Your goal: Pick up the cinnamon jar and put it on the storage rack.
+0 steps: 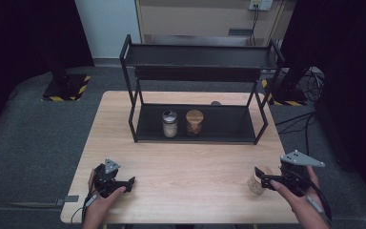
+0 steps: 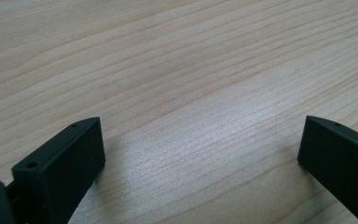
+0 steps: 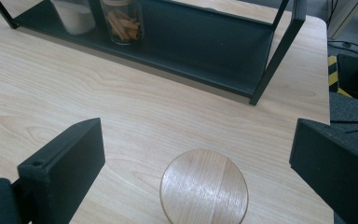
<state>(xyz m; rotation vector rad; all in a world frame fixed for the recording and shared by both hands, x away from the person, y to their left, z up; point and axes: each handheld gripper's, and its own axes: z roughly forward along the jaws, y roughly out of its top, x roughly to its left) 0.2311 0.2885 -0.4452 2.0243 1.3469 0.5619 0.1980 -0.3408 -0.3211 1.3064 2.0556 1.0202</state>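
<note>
Wood-lidded jar (image 3: 204,187) stands near the table's (image 1: 181,162) front right corner, between the spread jaws of the right gripper (image 1: 263,180), whose pads stand clear of it on both sides. The step in hand looks like taking hold of this jar — likely to join the two jars (image 1: 181,123) on the lower shelf of the black rack (image 1: 198,129) at the table's far edge. To do it well, lower until the pads sit below the lid, centre the jar, then close squarely on the body — a grip on the lid alone could slip. The left gripper (image 1: 124,183) rests near the front left corner, jaws apart, holding nothing.
</note>
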